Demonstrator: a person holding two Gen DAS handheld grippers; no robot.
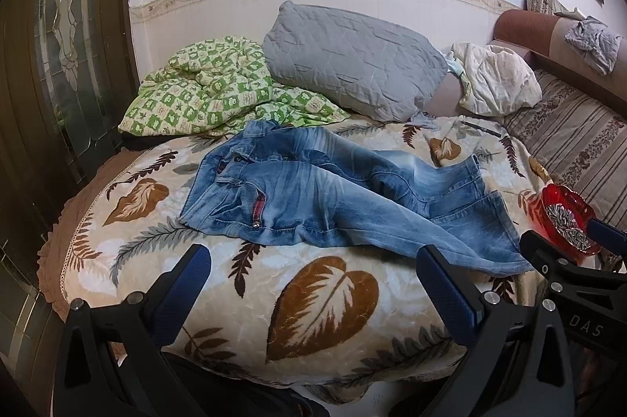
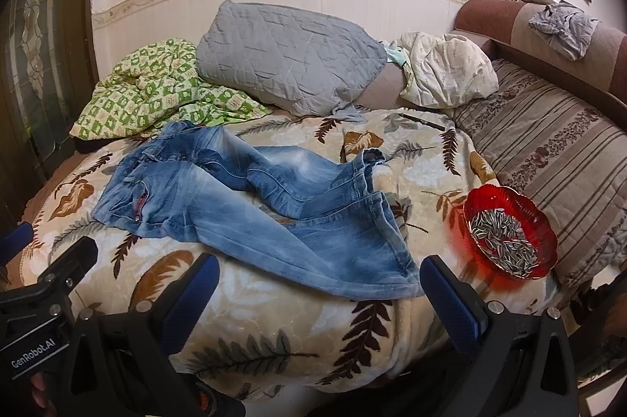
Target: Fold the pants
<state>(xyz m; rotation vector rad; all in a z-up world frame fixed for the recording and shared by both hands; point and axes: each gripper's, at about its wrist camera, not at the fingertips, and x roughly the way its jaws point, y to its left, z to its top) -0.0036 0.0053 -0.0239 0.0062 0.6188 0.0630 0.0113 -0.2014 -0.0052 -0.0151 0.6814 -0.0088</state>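
Faded blue jeans [image 1: 313,189] [image 2: 243,201] lie crumpled on a leaf-patterned blanket [image 1: 321,299] [image 2: 274,319], waist to the left and leg cuffs to the right, one leg crossing over the other. My left gripper [image 1: 313,260] is open, hovering just short of the near leg, nothing between its blue fingers. My right gripper [image 2: 319,268] is also open, its fingertips close to the near cuff [image 2: 376,280], not touching it. The right gripper's body [image 1: 572,280] shows at the right edge of the left wrist view.
A red glass bowl of sunflower seeds [image 2: 509,236] [image 1: 568,221] sits on the blanket right of the cuffs. A grey pillow [image 2: 286,60], a green checked quilt [image 2: 149,91], a white bundle [image 2: 446,72] and a pen [image 2: 423,121] lie behind. A striped cushion [image 2: 548,150] is right; a door [image 1: 58,44] is left.
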